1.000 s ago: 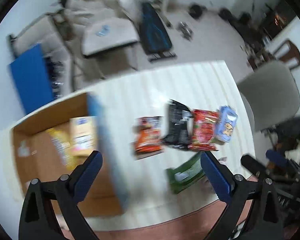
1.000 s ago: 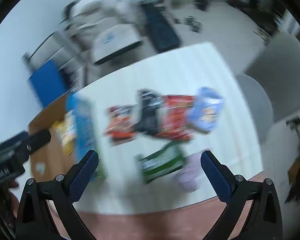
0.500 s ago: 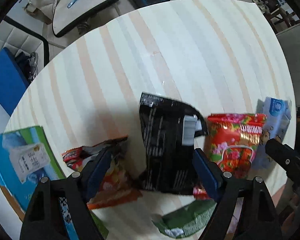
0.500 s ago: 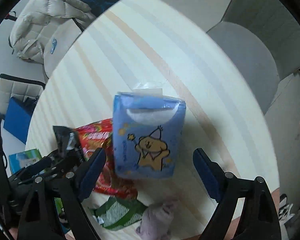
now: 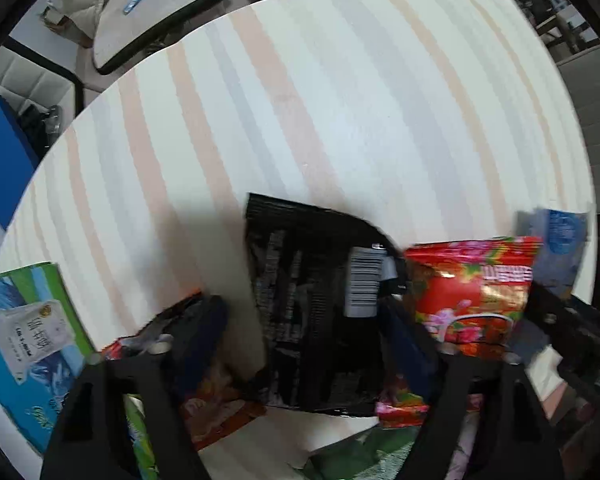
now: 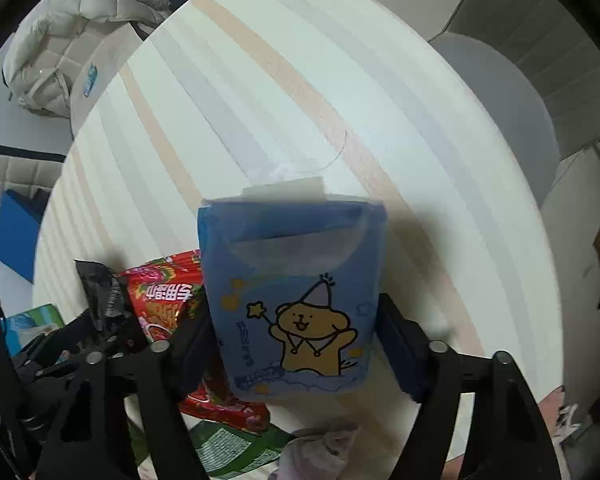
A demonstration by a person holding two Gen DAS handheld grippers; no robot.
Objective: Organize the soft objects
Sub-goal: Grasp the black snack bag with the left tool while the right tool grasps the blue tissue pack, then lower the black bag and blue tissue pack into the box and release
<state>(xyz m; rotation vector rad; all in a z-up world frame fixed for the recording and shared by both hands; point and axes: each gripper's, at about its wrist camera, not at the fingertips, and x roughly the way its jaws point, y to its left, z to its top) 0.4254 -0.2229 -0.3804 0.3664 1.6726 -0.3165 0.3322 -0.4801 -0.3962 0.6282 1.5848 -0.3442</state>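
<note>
My left gripper straddles the black packet; my right gripper straddles the blue tissue pack. On both I cannot tell whether the pads press or merely flank. Both packs lie on the striped table. I judge sorting early: red packet, green packet remain loose.

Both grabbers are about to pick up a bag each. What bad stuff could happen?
The right gripper straddles the blue bear-print pack, whose soft wrapper might squash or slip if squeezed.

The left gripper straddles the black packet, which touches the red snack bag, so lifting it may drag that bag along.

The two grippers work close together and could bump.
</note>
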